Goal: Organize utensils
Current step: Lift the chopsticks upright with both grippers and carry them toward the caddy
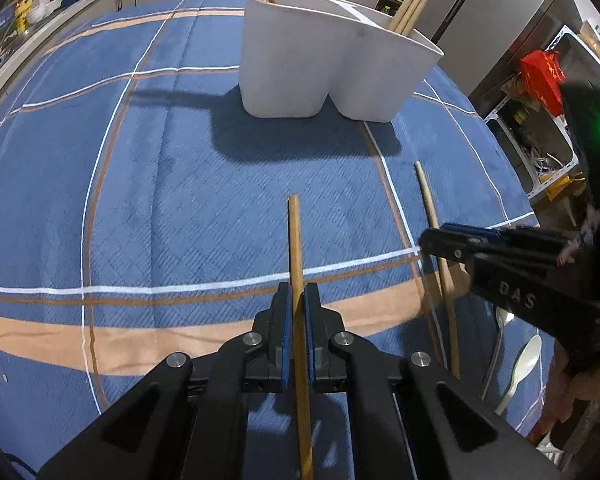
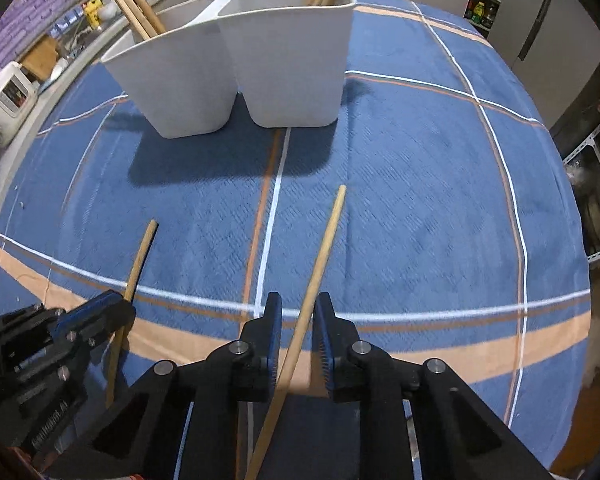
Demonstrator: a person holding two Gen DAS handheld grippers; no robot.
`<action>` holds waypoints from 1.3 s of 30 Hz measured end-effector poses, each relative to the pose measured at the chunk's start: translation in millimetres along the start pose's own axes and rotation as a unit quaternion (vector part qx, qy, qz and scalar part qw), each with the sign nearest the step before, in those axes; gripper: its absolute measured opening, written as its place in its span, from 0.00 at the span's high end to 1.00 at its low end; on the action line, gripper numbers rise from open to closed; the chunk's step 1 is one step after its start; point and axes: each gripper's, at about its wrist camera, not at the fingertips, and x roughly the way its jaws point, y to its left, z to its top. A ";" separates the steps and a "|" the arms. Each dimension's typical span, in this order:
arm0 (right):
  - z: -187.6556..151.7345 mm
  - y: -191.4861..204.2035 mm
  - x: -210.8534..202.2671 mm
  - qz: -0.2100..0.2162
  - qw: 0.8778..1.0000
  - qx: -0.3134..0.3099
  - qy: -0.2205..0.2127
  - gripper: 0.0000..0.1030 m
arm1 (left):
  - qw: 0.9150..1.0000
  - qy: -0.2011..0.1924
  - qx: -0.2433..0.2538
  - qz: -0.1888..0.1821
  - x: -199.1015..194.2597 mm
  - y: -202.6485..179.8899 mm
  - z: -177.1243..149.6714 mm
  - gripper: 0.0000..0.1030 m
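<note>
Now we are working over the blue plaid tablecloth [image 1: 140, 200], the white two-compartment plastic holder [image 1: 332, 64] standing at twelve o'clock. Our left gripper [image 1: 297, 300] is clamping one wooden chopstick [image 1: 294, 240]; our right gripper [image 2: 298, 316] is sitting narrowly around another wooden chopstick [image 2: 324, 244].

Both cameras sit low over a blue plaid tablecloth [image 1: 148, 208], each looking forward along its own fingers toward a white two-part holder [image 1: 332, 64] further along the table. The left view catches the right gripper [image 1: 432, 240] at its right edge; the right view shows the left gripper [image 2: 120, 308] at lower left.
</note>
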 end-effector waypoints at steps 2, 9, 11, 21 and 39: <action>6.8 1.9 2.1 -0.002 1.000 -0.003 0.006 0.80 | 1.000 -0.005 -0.002 0.000 0.3 -1.9 0.2 0.95; 1.3 -5.5 0.4 0.057 0.997 0.016 -0.044 0.94 | 0.999 -0.028 -0.026 -0.019 -11.4 -0.8 -8.9 0.95; -4.8 -13.5 -7.0 0.074 0.995 0.033 -0.062 0.94 | 0.999 -0.042 -0.025 -0.017 -21.9 -2.3 -12.1 0.95; -43.5 -13.8 -80.9 0.104 0.980 0.039 -0.168 0.94 | 0.993 -0.105 -0.045 -0.026 -89.6 -0.7 -35.0 0.95; -97.3 -7.7 -152.5 0.130 0.956 0.022 -0.261 0.94 | 0.976 -0.217 0.020 -0.005 -176.2 -42.1 -61.1 1.00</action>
